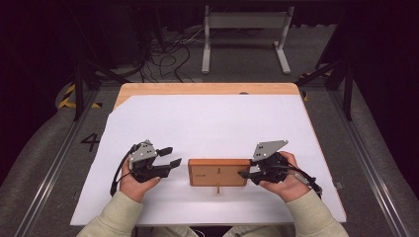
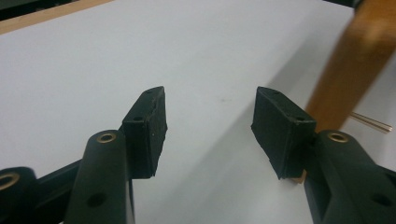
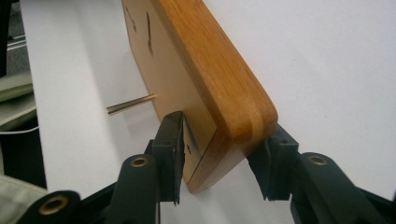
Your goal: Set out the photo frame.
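A white sheet [image 1: 207,128] covers my wooden table [image 1: 207,89]; grey floor and cables lie beyond. My right gripper [image 1: 245,174] clamps the wooden block's [image 1: 217,172] right end. My left gripper [image 1: 173,158] gapes empty just left of it. My right gripper view reveals a thin metal pin [image 3: 130,103] jutting out.

Lab recording bay, dark-walled.
Desk [image 1: 207,89] under white sheet [image 1: 207,128]; floor rails [image 1: 49,173], loose cables [image 1: 168,57], hazard tape [image 1: 66,96], floor numeral [image 1: 91,142], white metal stand [image 1: 247,34] behind.

Each hand-held gripper [image 1: 174,163] is black, with 2 blocky rubber-padded jaws, brass-ringed pivot holes, a grey three-cornered top plate and a trailing black cable; the sleeves [image 1: 114,217] are pale green.
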The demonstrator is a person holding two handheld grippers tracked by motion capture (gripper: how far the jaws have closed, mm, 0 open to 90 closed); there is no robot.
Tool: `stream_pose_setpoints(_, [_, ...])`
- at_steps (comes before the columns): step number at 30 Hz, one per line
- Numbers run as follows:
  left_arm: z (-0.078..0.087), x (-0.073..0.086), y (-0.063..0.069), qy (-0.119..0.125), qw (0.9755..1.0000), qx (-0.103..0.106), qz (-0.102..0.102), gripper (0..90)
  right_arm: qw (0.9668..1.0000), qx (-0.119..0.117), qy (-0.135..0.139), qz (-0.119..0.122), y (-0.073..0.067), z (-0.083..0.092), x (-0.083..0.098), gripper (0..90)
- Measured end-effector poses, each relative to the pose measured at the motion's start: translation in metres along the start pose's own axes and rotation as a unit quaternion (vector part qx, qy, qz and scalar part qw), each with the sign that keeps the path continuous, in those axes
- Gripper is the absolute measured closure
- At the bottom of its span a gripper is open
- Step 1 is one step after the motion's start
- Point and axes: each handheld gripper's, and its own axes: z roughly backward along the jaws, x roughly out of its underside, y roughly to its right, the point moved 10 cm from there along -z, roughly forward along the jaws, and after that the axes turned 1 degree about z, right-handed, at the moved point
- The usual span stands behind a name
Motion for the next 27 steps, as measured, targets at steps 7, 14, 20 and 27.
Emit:
stream_pose_setpoints(7, [-0.001,0.002,-0.010,0.004,0.9999,-0.007,0.015,45.4,0.9998,-0.005,-0.012,0.017,-0.012,0.006,0.004,63.0])
stream_pose_setpoints(14, [-0.005,0.002,-0.008,0.005,1.0000,-0.004,0.000,45.8,0.9989,-0.002,-0.027,0.037,-0.022,0.010,0.007,62.5])
stream_pose_setpoints(20, [-0.009,0.004,-0.005,-0.001,0.9996,0.014,0.024,44.4,0.9977,-0.007,-0.047,0.048,-0.032,0.013,0.014,60.3])
stream_pose_setpoints(27, [-0.011,0.003,-0.003,0.001,0.9996,0.022,0.017,49.0,0.9974,-0.007,-0.053,0.049,-0.037,0.013,0.016,57.9])
